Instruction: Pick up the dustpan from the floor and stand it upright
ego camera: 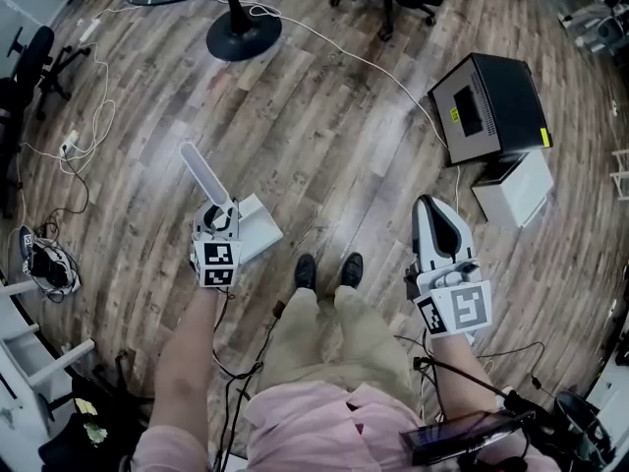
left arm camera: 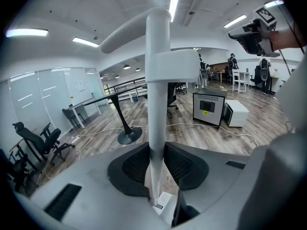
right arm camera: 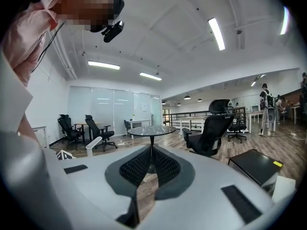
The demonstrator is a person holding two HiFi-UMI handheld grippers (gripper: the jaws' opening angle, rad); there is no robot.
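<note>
Head view: white dustpan (ego camera: 260, 227), yellow-labelled black box (ego camera: 503, 98)

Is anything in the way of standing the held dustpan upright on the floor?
Nothing visible does. The left hand-held gripper grips the dustpan by its handle, and the wood floor ahead of it is bare.

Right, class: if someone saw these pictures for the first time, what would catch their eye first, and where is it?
The white dustpan stands out at the head view's left, its long handle clamped in the left gripper. On the other side, the right gripper has its jaws together on nothing, above the wooden floor. Beyond it, a black box sits beside a white box.
</note>
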